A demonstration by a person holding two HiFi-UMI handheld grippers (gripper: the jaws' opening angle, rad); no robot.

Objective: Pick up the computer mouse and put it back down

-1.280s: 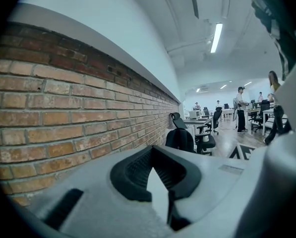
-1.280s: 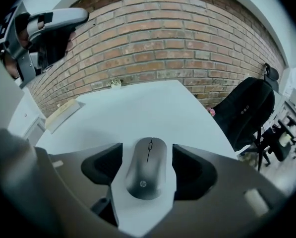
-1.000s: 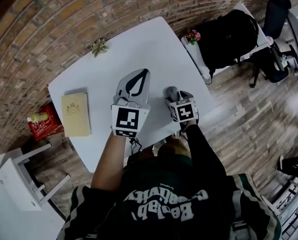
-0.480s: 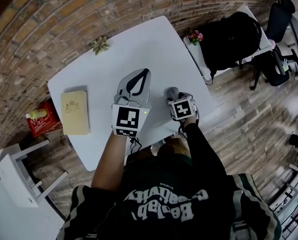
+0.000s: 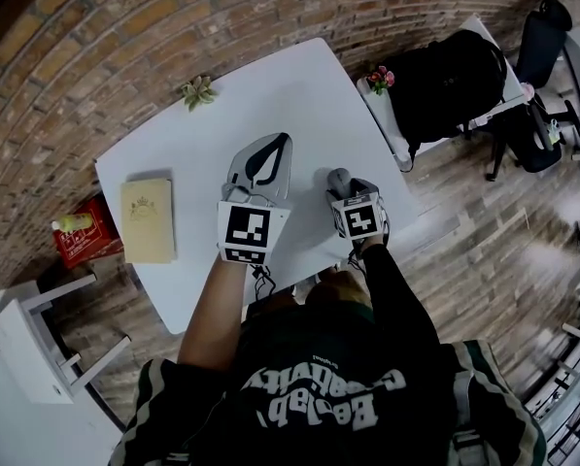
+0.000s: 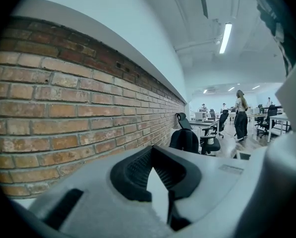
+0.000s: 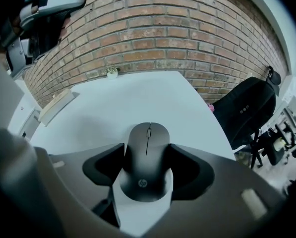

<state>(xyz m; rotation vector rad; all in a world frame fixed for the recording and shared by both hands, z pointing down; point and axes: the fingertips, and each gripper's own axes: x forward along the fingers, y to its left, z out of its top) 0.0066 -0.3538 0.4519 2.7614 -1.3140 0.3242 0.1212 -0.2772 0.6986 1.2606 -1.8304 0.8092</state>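
Note:
A dark grey computer mouse [image 7: 147, 157] lies on the white table [image 7: 138, 93], near its right front edge. My right gripper [image 7: 147, 150] points steeply down over it, and both black pads press against the mouse's sides. In the head view only the front of the mouse [image 5: 337, 177] shows past the right gripper [image 5: 343, 184] and its marker cube. My left gripper [image 5: 282, 142] hovers over the middle of the table [image 5: 173, 153], roughly level. Its tips meet in the left gripper view [image 6: 151, 150], and nothing is held between them.
A tan book [image 5: 147, 221] lies at the table's left side, and a small plant [image 5: 196, 91] stands at the far edge by the brick wall. Right of the table are a flower vase [image 5: 375, 72] and a black backpack [image 5: 445, 71]. A red box [image 5: 81, 241] sits at the left.
The right gripper has edged slightly to the right while staying around the mouse. The left gripper has kept still.

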